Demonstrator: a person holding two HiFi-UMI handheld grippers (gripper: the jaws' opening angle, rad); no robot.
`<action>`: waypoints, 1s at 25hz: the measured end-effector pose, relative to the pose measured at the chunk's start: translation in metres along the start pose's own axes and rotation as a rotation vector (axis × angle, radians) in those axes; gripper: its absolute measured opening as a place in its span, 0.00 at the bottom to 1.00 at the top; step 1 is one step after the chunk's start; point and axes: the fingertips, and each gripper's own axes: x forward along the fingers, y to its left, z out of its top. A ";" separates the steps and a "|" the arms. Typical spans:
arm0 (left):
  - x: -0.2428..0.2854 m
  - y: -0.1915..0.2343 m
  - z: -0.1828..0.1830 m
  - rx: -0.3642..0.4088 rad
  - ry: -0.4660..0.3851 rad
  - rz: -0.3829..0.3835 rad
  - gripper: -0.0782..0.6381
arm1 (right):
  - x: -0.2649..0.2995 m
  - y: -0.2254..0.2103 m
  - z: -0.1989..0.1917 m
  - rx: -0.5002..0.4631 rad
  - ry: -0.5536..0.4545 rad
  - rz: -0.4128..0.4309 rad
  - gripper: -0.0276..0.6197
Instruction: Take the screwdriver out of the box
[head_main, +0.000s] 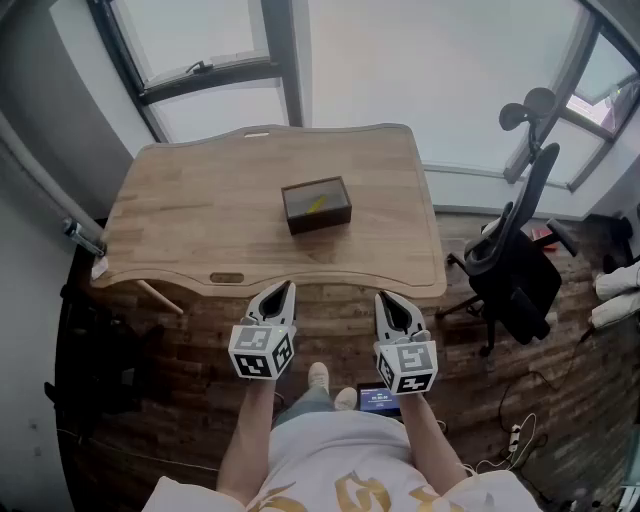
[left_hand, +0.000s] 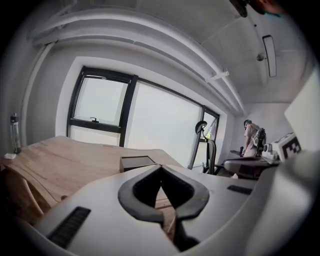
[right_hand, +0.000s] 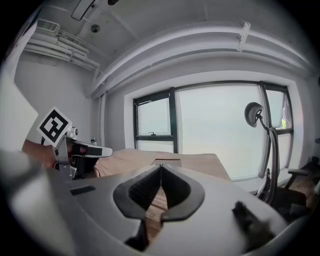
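Observation:
A dark open box (head_main: 316, 204) stands near the middle of the wooden table (head_main: 190, 215), and a yellow screwdriver (head_main: 316, 203) lies inside it. Both grippers hover short of the table's near edge, above the floor. My left gripper (head_main: 287, 288) is shut with nothing between its tips, and my right gripper (head_main: 383, 298) is shut and empty too. In the left gripper view the box (left_hand: 137, 162) shows just beyond the closed tips (left_hand: 160, 166). In the right gripper view the box (right_hand: 166, 161) appears small and far past the closed tips (right_hand: 161, 165).
A black office chair (head_main: 520, 262) stands right of the table. Windows run behind the table's far edge. A bottle (left_hand: 14, 132) stands at the table's left end. Cables lie on the brick-patterned floor (head_main: 520, 430). A person (left_hand: 252, 136) stands far off by the chair.

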 end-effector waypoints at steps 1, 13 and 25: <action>0.000 -0.002 0.000 0.011 0.002 0.004 0.13 | -0.001 -0.002 0.000 0.000 -0.002 0.000 0.09; 0.006 -0.031 0.000 -0.021 0.008 -0.071 0.13 | -0.013 -0.019 -0.003 0.024 -0.009 -0.011 0.09; 0.029 -0.027 0.004 0.057 -0.001 -0.036 0.13 | 0.003 -0.039 -0.001 0.024 -0.001 -0.010 0.09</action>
